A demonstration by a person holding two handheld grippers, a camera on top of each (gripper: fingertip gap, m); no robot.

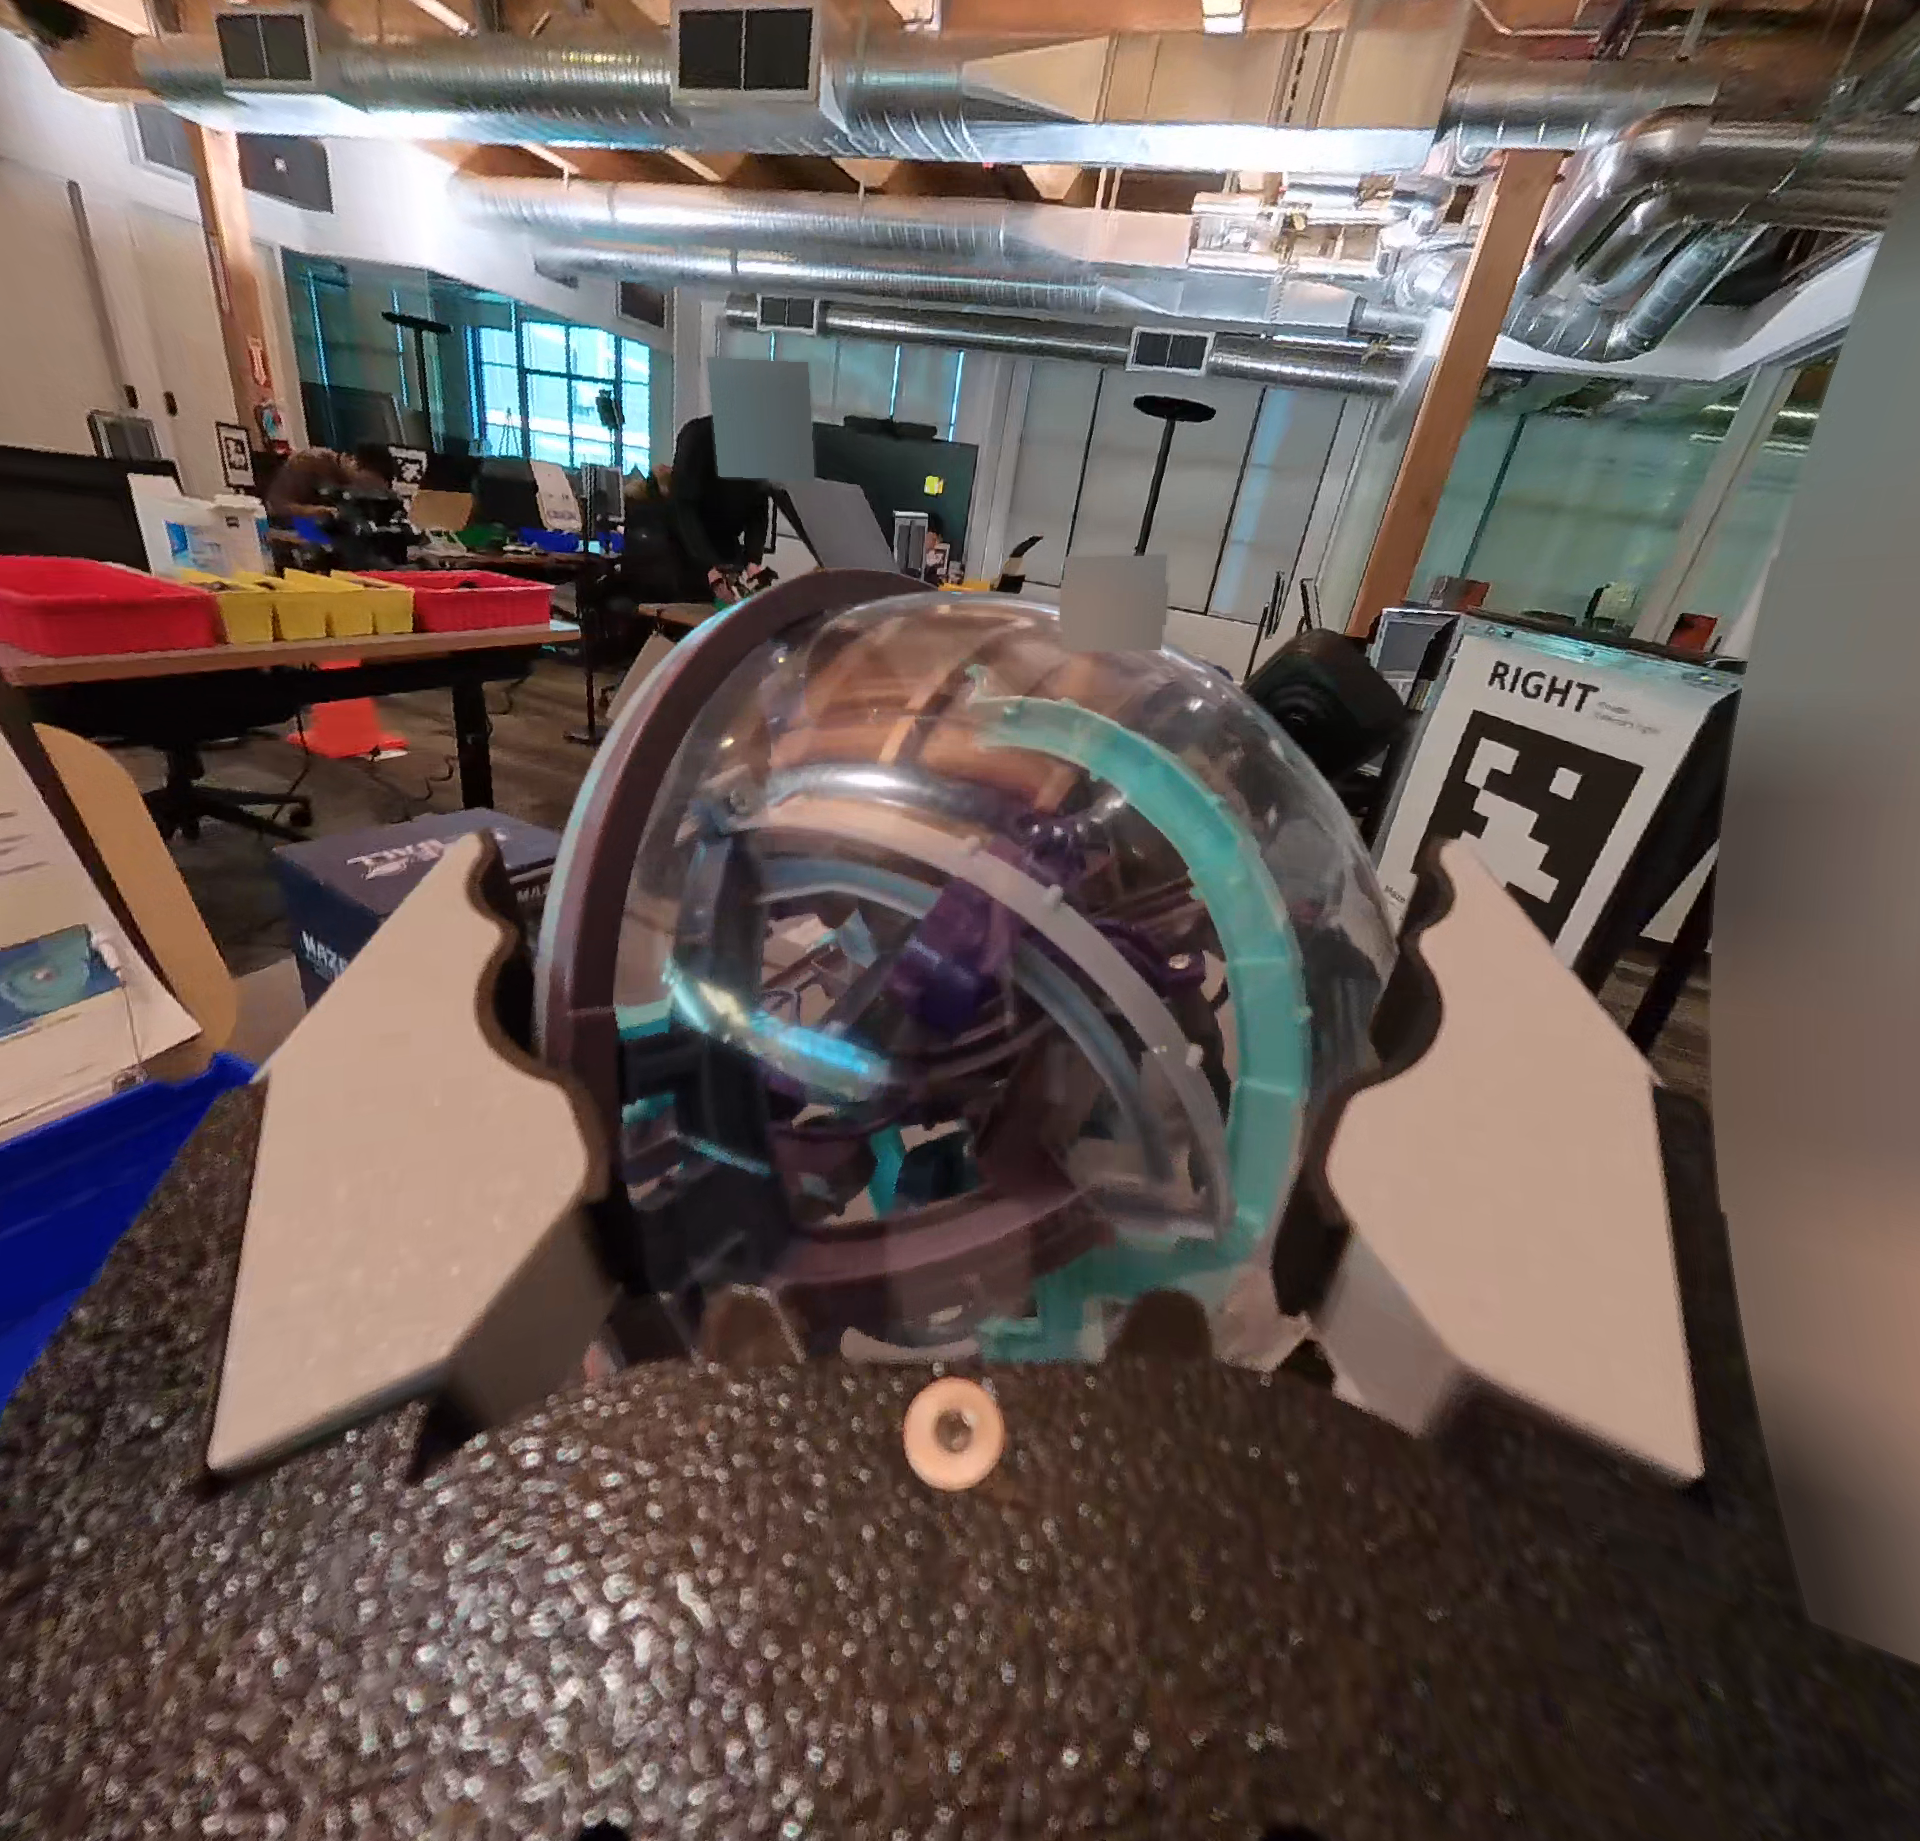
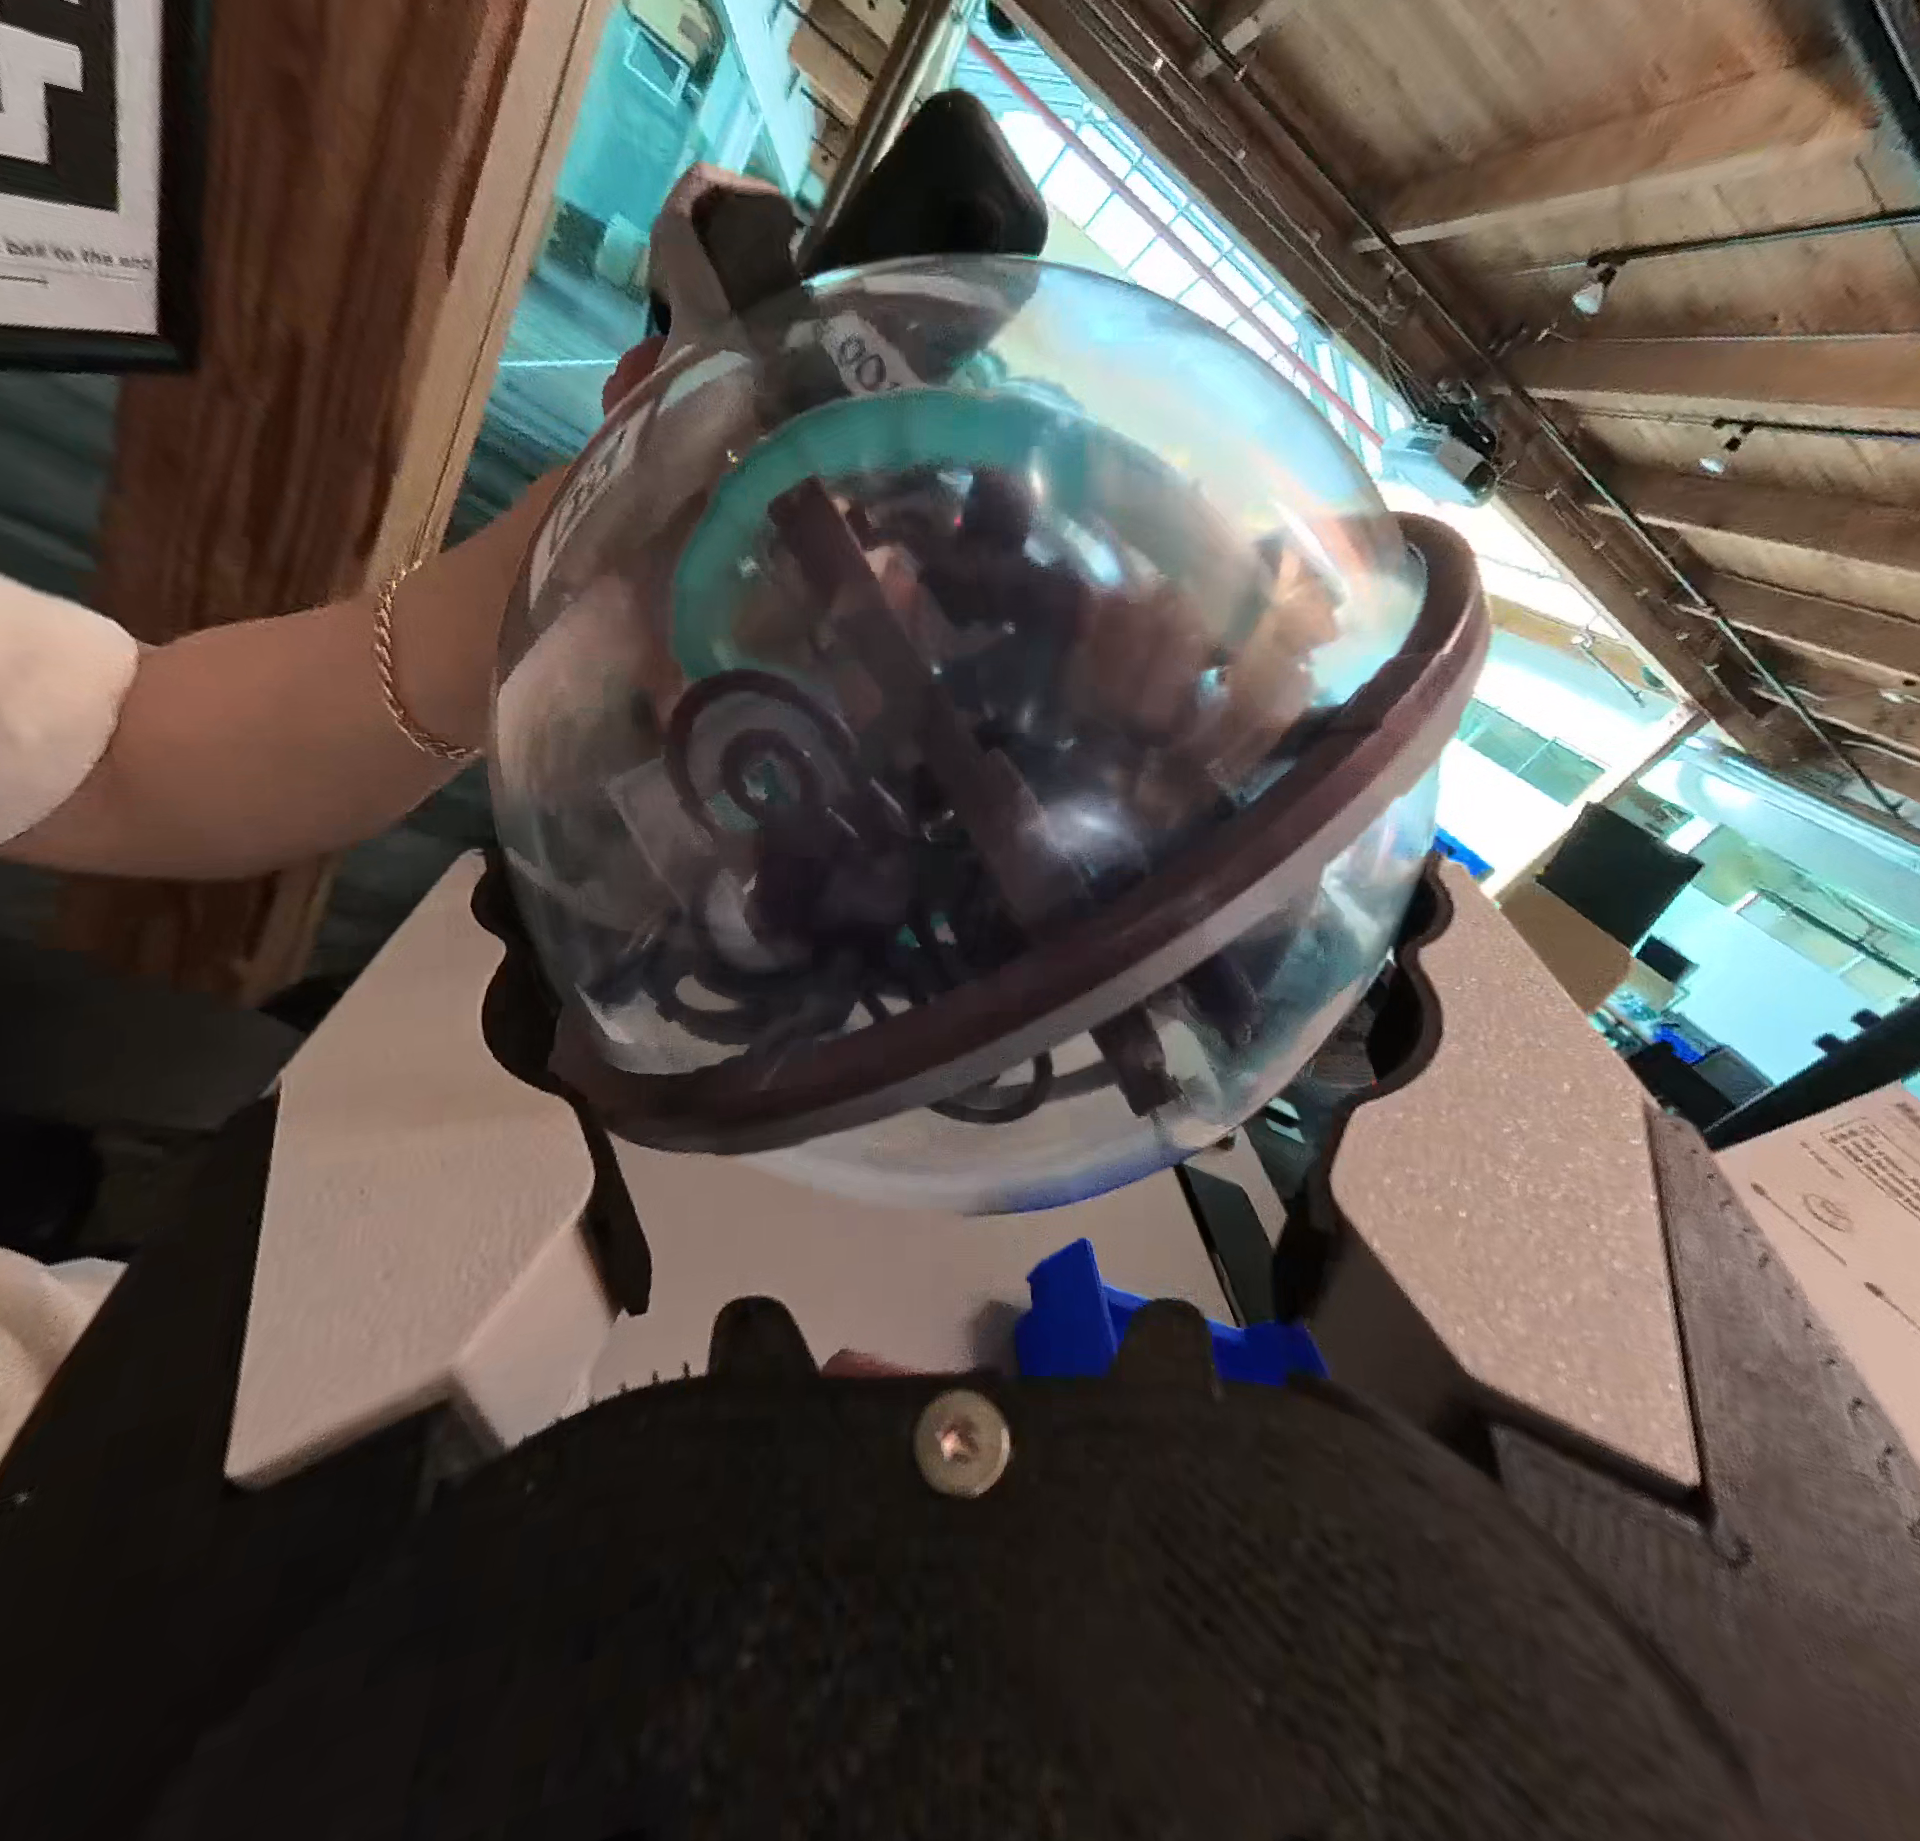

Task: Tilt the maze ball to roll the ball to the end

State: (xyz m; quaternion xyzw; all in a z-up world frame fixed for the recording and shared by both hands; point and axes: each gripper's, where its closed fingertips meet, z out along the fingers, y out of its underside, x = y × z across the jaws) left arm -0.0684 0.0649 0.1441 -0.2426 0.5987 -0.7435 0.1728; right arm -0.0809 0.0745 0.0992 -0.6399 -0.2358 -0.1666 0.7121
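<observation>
Clear plastic is forming the shell of the maze ball [image 1: 935,970], which is being held up in the air, off any table, between two claws. Seen from the left wrist, the left claw [image 1: 961,1022] is pinching the sphere across its width, its grey fingers [image 1: 416,1116] pressing on opposite sides, with the dark equatorial ring [image 1: 623,783] standing nearly upright toward the left. Seen from the right wrist, the right claw [image 2: 961,1012] is likewise clamping the maze ball [image 2: 956,731] from below, where the same ring [image 2: 1351,752] is running obliquely. A person's bare forearm [image 2: 260,742] is reaching in from the left. Both claws are equally close; the small rolling ball cannot be made out, so the direction of the coming tilt is uncertain.
</observation>
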